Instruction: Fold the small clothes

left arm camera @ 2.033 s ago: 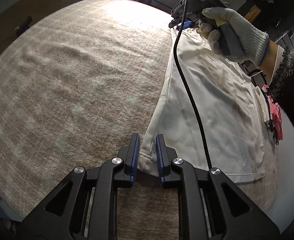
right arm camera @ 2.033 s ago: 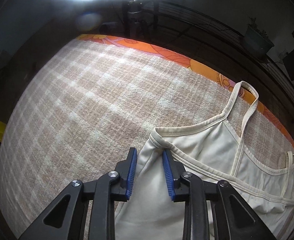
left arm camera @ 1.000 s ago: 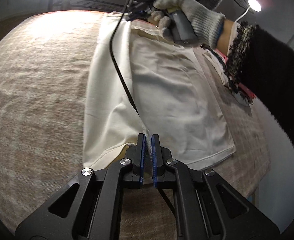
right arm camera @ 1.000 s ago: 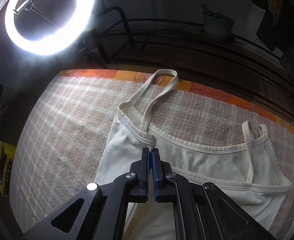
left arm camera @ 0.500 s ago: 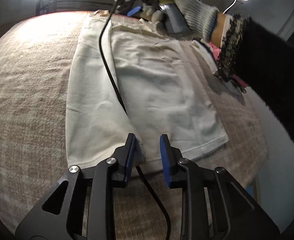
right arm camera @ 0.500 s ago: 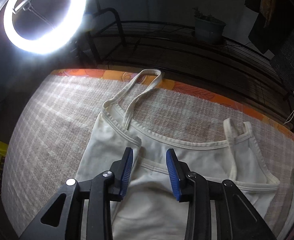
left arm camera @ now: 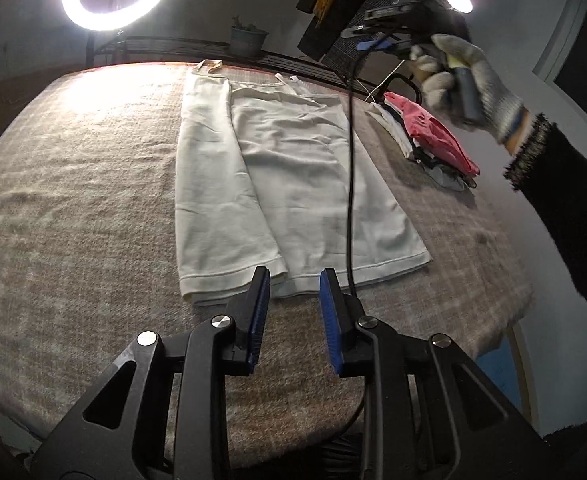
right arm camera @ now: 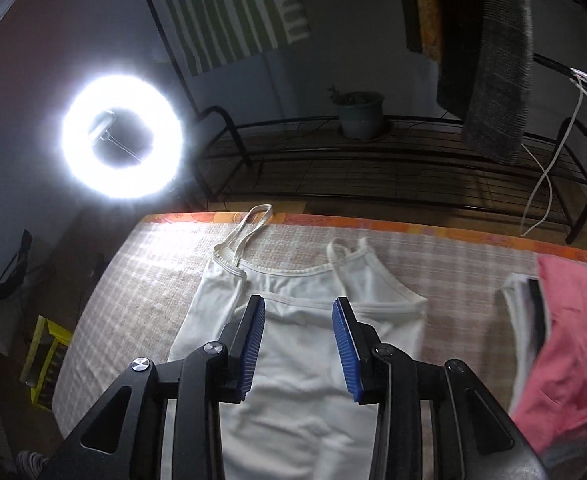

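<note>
Cream camisole (left arm camera: pixel 293 168): flat on the plaid blanket (left arm camera: pixel 73 184), its left third folded over the middle, likely the first lengthwise fold. Left gripper (left arm camera: pixel 294 308) and right gripper (right arm camera: pixel 298 346): both spread, empty, lifted clear above the cloth. Folded stack (left arm camera: pixel 429 136): just beside, probably finished items.

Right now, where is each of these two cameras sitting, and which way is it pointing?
Left wrist: sits on the open left gripper, above the hem of the cream camisole, looking along it; the gloved right hand shows.
Right wrist: sits on the open right gripper, over the camisole's straps, facing the ring light.
Shared: camisole, pink-topped clothes stack, ring light, potted plant.
</note>
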A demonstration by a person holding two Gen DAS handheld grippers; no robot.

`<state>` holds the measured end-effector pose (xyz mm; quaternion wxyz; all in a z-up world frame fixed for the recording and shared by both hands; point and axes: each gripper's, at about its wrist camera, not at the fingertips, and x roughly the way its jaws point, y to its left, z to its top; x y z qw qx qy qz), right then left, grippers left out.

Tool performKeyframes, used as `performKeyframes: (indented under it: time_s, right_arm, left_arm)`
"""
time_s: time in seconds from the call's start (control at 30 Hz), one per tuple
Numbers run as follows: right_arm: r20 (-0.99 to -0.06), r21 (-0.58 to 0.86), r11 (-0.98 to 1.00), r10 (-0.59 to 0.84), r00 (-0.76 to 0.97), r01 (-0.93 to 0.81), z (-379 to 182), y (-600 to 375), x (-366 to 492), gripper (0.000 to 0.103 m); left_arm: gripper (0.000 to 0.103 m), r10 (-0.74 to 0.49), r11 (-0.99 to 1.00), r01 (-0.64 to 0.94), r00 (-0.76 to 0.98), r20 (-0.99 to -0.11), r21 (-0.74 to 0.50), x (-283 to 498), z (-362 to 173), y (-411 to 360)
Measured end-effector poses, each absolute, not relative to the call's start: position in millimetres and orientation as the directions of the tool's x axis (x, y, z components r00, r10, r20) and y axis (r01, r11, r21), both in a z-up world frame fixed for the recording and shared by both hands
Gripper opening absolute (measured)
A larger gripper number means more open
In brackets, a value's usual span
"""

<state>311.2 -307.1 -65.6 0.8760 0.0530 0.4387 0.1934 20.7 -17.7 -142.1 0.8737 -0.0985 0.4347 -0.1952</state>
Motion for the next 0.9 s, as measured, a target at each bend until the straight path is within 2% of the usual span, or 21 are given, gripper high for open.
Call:
performKeyframes:
  time_s: [0.4,0.57,0.77,0.9]
  right_arm:
    - [-0.723,0.286,0.922,0.386,0.573,-0.262,-63.2,-406.9,263.5,0.036]
    - [-0.729,0.295,0.932,0.362,0.581,-0.211,-68.4,-451.0,259.2,0.039]
    - [-0.746,0.327,0.925,0.379,0.547,-0.195,-91.2,-466.5,265.1,0.039]
    - [-0.76,0.339,0.914,0.405,0.508,-0.222,-108.6,-456.1,272.8,0.039]
  left_arm:
    - [0.024,-0.448,0.893,0.309,0.557,-0.699,-0.327,58.0,-160.3,-77.9]
    - [0.024,-0.475,0.873,0.373,0.503,-0.722,-0.314,73.9,-174.4,-114.6]
    - [0.024,-0.529,0.821,0.476,0.43,-0.732,-0.314,72.8,-188.8,-168.4]
    - [0.024,-0.52,0.801,0.535,0.398,-0.756,-0.269,70.6,-198.6,-204.0]
